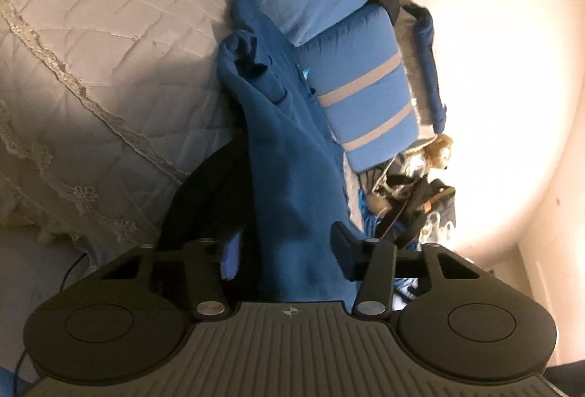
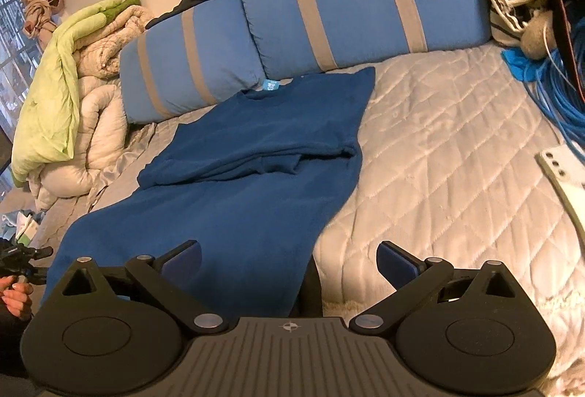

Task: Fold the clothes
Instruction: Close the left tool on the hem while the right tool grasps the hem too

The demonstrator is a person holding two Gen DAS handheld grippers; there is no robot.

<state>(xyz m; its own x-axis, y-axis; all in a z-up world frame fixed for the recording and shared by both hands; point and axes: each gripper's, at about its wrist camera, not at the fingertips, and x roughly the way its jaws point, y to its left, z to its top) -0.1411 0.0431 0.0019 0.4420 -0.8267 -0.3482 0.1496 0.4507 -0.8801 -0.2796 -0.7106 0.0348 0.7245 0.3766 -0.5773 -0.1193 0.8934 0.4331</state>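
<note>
Quilted grey bed point(image 2: 457, 148), spread wide beneath everything. Striped blue pillows point(image 2: 329, 12) lined up at 12 o'clock. Dark blue shirt point(image 2: 237, 184) laid across the bed's middle, collar toward the pillows, one side already doubled inward, hem trailing toward 6 o'clock. Soft, light, limp knit by the look of it; likely to sag and crease, so best pinched at hem corners or folded edges. Left gripper point(image 1: 289, 254) with fingers half-closed around a lifted run of that shirt. Right gripper point(image 2: 289, 261) spread wide, empty, over the hem.
</note>
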